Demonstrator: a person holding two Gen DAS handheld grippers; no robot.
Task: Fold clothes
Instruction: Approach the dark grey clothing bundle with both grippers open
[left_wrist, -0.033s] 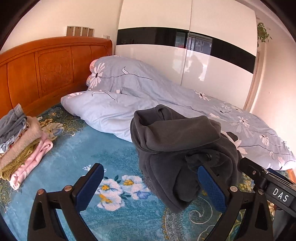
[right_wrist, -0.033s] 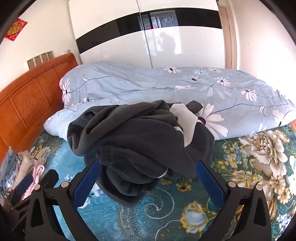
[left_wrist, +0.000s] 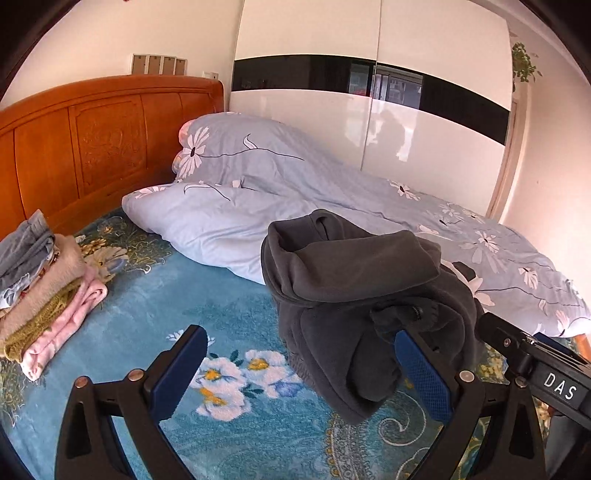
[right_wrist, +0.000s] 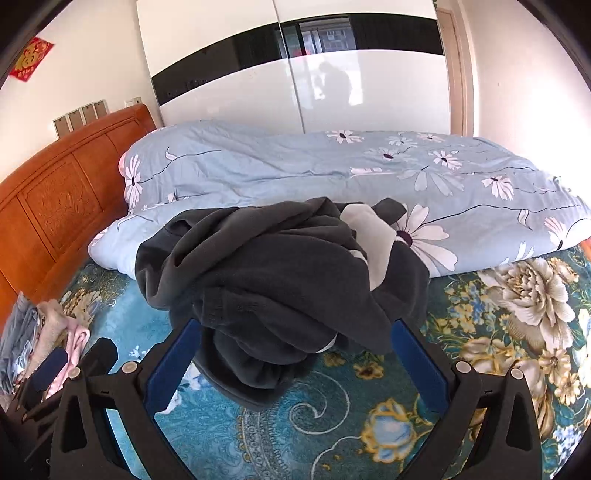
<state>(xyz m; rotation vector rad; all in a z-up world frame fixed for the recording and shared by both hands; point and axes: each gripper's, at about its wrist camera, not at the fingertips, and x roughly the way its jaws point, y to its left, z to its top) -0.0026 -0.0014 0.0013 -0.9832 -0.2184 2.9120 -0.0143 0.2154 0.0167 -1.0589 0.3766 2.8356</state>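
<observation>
The dark grey garment (left_wrist: 354, 295) lay in a crumpled heap on the bed's blue floral blanket (left_wrist: 207, 306), its far edge resting against the light blue flowered duvet (left_wrist: 332, 192). A white lining patch (right_wrist: 369, 236) showed on the heap's upper right in the right wrist view.

The left tool (left_wrist: 299, 373) was spread wide and held nothing; its right finger (left_wrist: 421, 373) stood just at the near edge of the garment. The right tool (right_wrist: 295, 365) was likewise spread wide and empty, with the lower fold of the garment lying between its two fingers; contact could not be confirmed.

A stack of folded clothes (left_wrist: 40, 288) sat well apart to the left, near the wooden headboard (left_wrist: 92, 147). A white wardrobe (left_wrist: 369, 122) stood behind the bed.
</observation>
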